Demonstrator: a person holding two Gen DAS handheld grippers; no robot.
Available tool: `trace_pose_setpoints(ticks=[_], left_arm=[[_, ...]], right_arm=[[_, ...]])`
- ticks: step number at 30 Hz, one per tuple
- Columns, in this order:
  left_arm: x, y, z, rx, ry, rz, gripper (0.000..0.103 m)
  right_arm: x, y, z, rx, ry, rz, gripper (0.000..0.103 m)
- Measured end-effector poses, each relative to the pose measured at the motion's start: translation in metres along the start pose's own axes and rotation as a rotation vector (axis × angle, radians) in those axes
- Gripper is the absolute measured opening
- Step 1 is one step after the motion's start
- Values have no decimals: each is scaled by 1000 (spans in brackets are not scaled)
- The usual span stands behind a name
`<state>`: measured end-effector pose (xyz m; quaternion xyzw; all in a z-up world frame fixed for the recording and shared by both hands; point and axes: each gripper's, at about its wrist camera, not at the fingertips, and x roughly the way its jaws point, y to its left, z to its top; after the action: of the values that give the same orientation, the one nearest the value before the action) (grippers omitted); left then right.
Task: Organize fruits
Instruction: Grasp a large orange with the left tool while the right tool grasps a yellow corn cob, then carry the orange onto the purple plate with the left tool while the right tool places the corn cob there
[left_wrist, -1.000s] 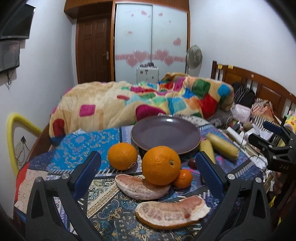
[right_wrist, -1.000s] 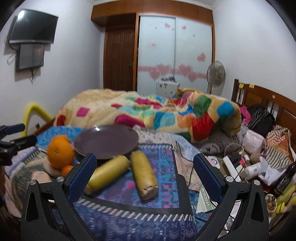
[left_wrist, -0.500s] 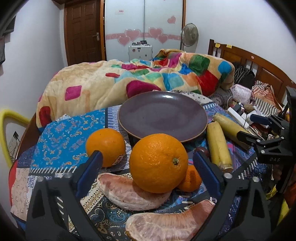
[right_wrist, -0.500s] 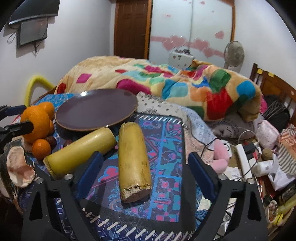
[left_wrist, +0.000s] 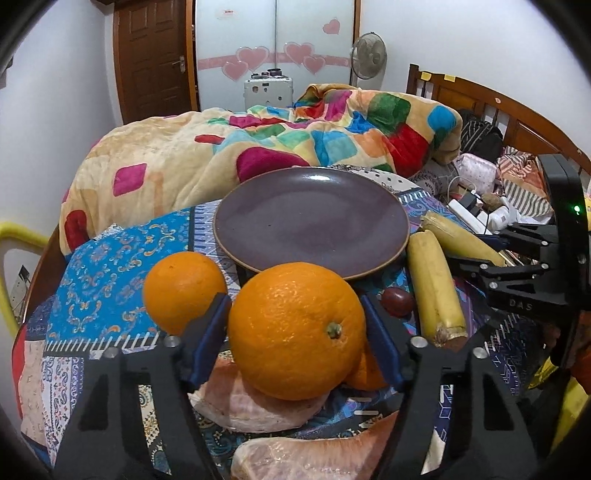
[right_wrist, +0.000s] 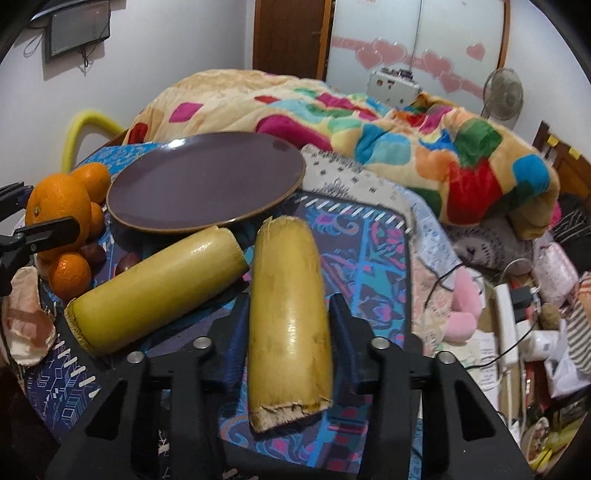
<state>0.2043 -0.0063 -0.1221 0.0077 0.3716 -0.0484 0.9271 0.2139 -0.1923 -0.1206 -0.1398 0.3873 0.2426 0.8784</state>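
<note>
My left gripper is shut on a large orange, which rests on a pomelo segment. A second orange, a small mandarin and a dark red fruit lie beside it. A purple plate stands empty just behind. My right gripper is shut on a yellow sugarcane piece lying on the cloth. A second sugarcane piece lies to its left. The plate is behind them.
A patterned cloth covers the table. Another pomelo segment lies at the near edge. A colourful blanket is heaped on the bed behind. Cables, a power strip and clutter lie to the right.
Both grippers moved forward and down and closed, the left around the large orange and the right around the sugarcane piece.
</note>
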Motion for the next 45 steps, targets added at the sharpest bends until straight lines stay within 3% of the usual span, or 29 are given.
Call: trace_pose_setpoints(ticks=[12, 30, 40, 45], left_arm=[[-5, 1, 4, -12, -2, 1, 67], [-53, 15, 55, 7, -120, 36, 67], [-32, 29, 86, -22, -91, 5, 67], [-10, 32, 94, -17, -56, 31, 67]], right_arm=[[-7, -1, 2, 30, -23, 4, 36], [-63, 1, 43, 36, -214, -12, 36], [-53, 8, 67, 32, -266, 3, 36], [-36, 12, 76, 28, -264, 16, 36]])
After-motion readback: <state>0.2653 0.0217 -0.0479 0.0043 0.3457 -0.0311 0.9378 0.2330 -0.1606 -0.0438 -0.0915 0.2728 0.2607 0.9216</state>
